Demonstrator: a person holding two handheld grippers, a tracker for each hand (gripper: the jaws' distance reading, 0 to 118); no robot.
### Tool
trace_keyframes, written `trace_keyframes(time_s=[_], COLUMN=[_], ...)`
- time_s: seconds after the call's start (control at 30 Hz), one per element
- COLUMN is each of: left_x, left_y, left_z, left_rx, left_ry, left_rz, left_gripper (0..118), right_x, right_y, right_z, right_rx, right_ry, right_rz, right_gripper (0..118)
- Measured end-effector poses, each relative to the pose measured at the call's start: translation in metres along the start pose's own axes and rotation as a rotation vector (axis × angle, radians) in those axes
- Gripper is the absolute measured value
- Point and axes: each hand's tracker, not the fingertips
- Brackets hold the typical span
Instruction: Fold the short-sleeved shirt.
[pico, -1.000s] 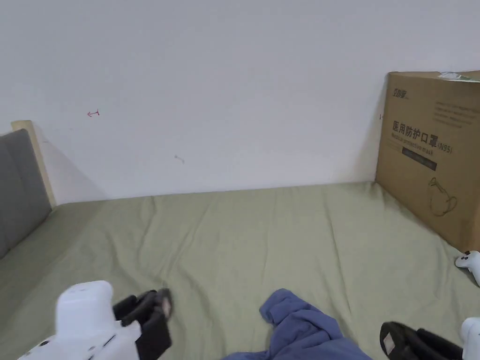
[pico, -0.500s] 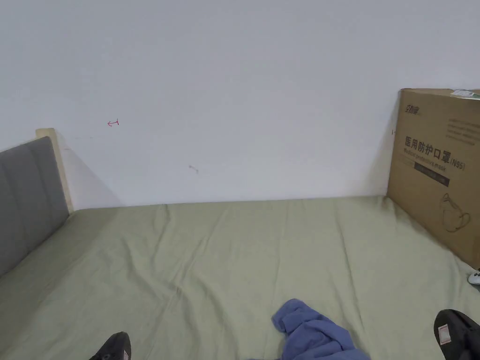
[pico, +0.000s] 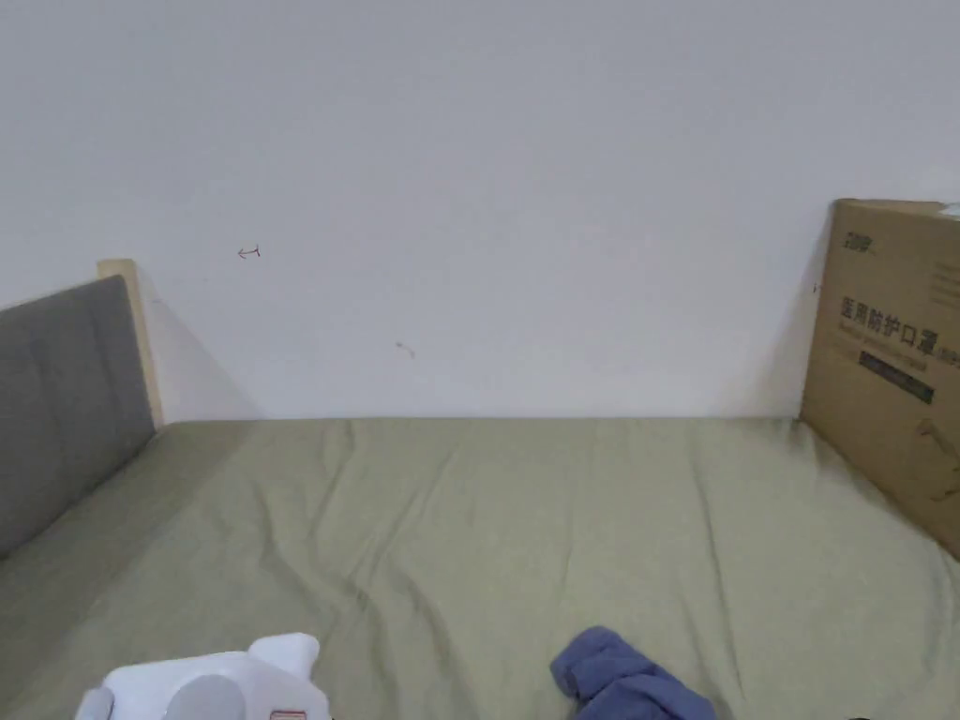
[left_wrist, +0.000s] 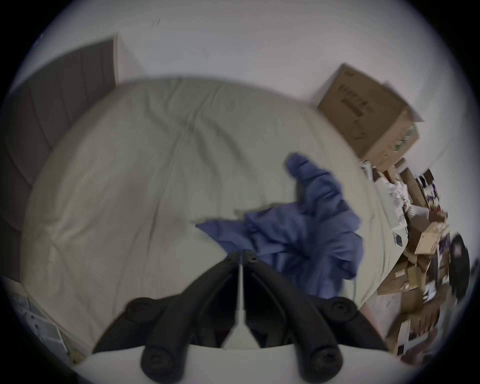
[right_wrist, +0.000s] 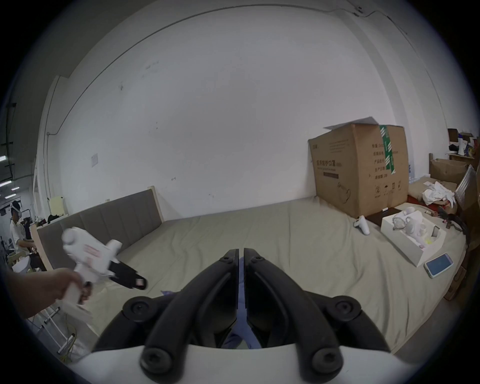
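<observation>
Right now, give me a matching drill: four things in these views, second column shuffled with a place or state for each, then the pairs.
Column one:
1. shirt
2. cardboard box
3. left gripper
4. phone

Column two:
A. stands on the bed against the wall
B. lies flat, screen up, near the bed's right edge
C. crumpled in a heap on the sheet, unfolded
D. jaws together, nothing between them

Pairs: 1-C, 2-A, 3-D, 4-B
</observation>
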Motion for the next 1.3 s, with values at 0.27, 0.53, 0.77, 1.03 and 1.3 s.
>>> trace_keyframes(time_s=[0.27, 0.53, 0.77, 1.03, 1.3], left_x=[-0.033, 0.024, 0.015, 0.000, -0.009], left_y=[0.011, -0.032, -0.056, -0.071, -0.072], left_z=[-0.116, -0.103, -0.081, -0.044, -0.044], left_rx=[-0.117, 0.211, 0.238, 0.321, 0.323], left_ry=[0.135, 0.220, 0.003, -0.056, -0.103], left_rz=[0.060, -0.200, 0.011, 0.084, 0.101], left_gripper=[114, 20, 4, 4, 4], right_x=[0.019, 0.033, 0.051, 0.075, 0.086], right_y=[-0.021, -0.039, -0.006, 0.023, -0.052], right_z=[-0.012, -0.032, -0.110, -0.337, -0.448], right_rx=[-0.128, -0.215, -0.306, -0.849, -1.085], right_ry=[-0.006, -0.055, 0.109, 0.008, -0.134], right_rz=[0.000, -0.027, -0.082, -0.132, -0.201], right_gripper=[4, 4, 4, 118, 111])
